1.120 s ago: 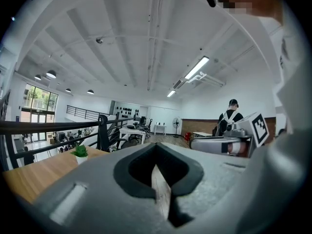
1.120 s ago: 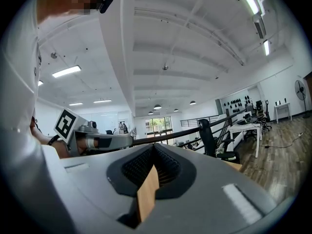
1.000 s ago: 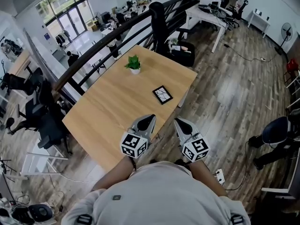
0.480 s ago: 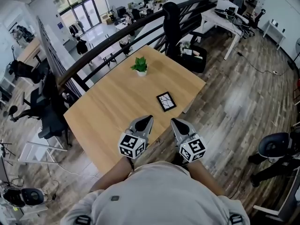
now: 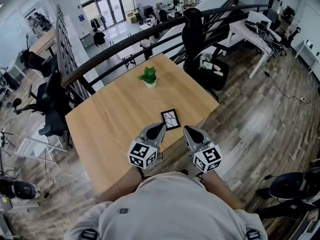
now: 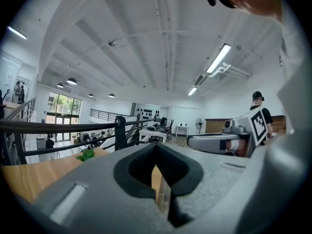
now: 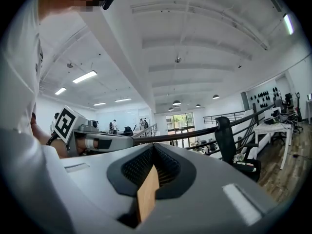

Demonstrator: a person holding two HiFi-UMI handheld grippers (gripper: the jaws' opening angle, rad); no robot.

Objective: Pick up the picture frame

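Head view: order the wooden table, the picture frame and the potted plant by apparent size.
1. wooden table, by far the largest.
2. picture frame and potted plant look about alike here; the plant stands farther from the camera, so I leave them unranked.

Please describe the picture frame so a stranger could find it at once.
Find the wooden table beside the black railing. The picture frame lies flat near its right edge: small, dark-bordered, unlike the green potted plant farther off.

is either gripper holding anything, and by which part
Nothing held: left gripper and right gripper are shut, empty; the picture frame lies on the table.
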